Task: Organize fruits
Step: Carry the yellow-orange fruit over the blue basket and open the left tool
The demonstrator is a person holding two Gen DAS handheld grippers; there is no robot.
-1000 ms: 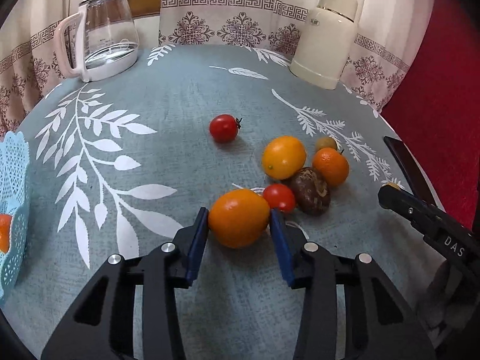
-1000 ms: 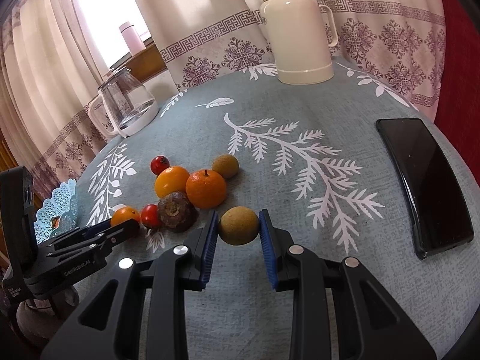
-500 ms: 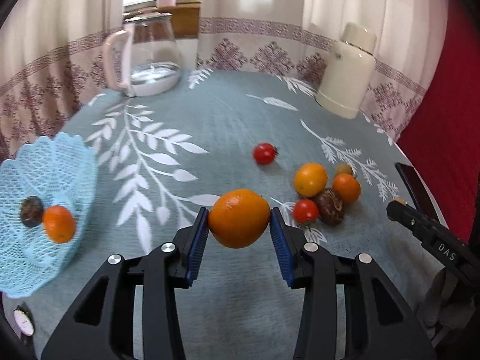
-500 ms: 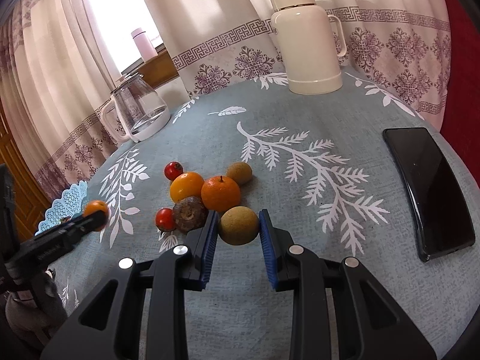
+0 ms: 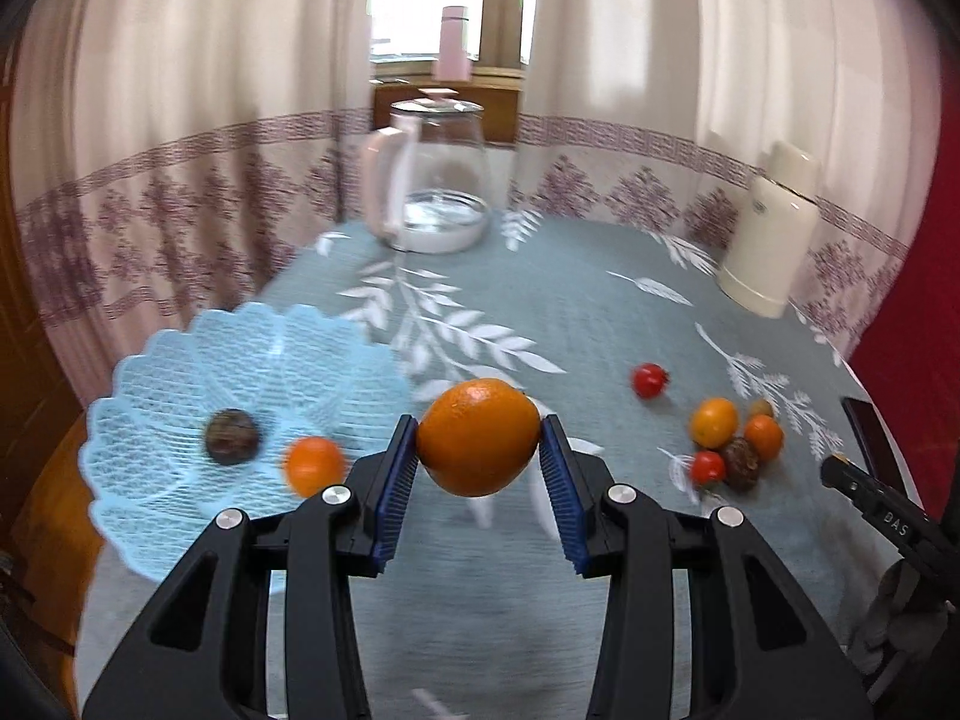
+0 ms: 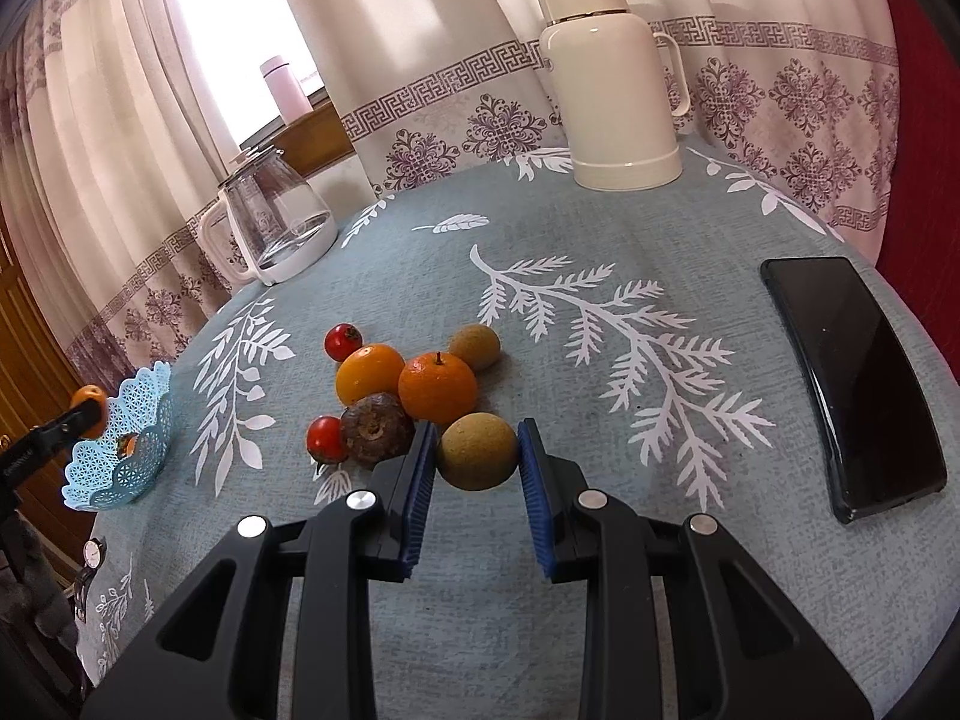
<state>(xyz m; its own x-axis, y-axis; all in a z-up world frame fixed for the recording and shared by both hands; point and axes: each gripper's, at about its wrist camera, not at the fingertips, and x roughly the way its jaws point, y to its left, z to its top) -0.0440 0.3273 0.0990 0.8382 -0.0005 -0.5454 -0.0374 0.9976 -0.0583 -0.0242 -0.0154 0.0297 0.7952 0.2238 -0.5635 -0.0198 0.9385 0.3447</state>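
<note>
Left gripper (image 5: 479, 461) is clamped on a big orange (image 5: 479, 437), pads pressing both sides, fruit held clear of the tablecloth (image 5: 600, 324) w/ the blue mesh basket (image 5: 180, 360) just to its left. Basket already has 2 pieces in it: a dark round fruit (image 5: 232, 437) and a small orange (image 5: 314, 464). Step in hand looks like the carry-to-basket leg; next move prob. calls for swinging left until the orange is over the basket's middle, lowering, then spreading the pads w/o knocking the 2 already inside. Left view is blurred, so exact height over the rim can't be told. Right gripper (image 6: 475, 468) sits low on the cloth, jaws at a narrow gap around a tan round fruit (image 6: 476, 450); pads look to be touching or nearly touching it, can't tell if it's gripped yet. Remaining pile lies just far-left of it: 2 cherry tomatoes (image 6: 342, 341), a yellow-orange fruit (image 6: 369, 373), a tangerine (image 6: 437, 388), a brown wrinkled fruit (image 6: 377, 427), another tan one (image 6: 475, 347). Phone (image 6: 852, 384) lies well right.
</note>
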